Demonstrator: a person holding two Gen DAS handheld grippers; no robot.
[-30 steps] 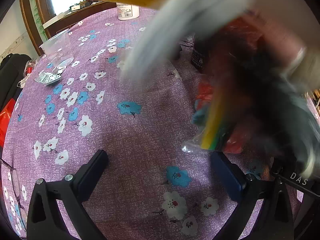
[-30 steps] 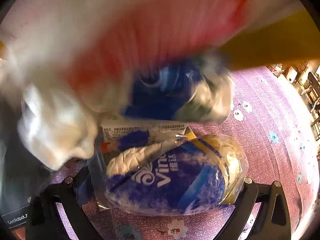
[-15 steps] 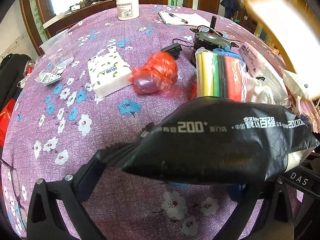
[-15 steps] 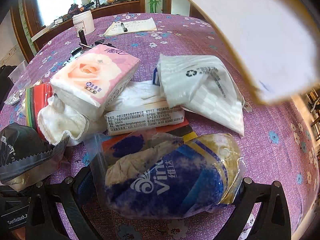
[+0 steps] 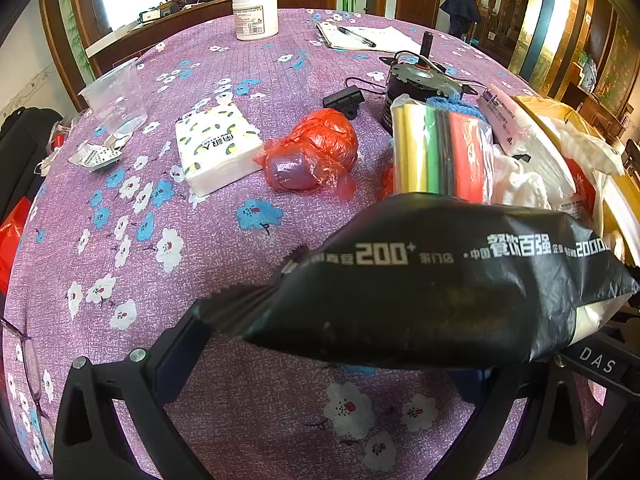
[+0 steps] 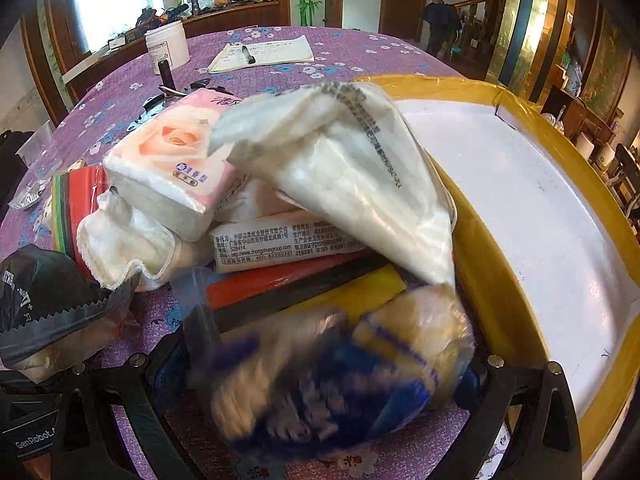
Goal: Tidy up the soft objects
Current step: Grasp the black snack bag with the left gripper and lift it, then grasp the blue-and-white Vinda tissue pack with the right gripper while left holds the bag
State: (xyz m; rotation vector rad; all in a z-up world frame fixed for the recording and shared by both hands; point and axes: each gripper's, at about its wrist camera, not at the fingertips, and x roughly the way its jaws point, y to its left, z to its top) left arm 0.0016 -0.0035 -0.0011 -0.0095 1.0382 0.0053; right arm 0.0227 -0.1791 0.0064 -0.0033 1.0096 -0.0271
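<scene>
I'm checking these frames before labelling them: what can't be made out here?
- Left wrist view: the black bag covers the left tongs' right fingertip, so the grip is unclear.
- Right wrist view: the blue-and-yellow pack is motion-blurred, print unreadable.
- Right wrist view: the yellow-rimmed tray is cut off by the edge.
</scene>
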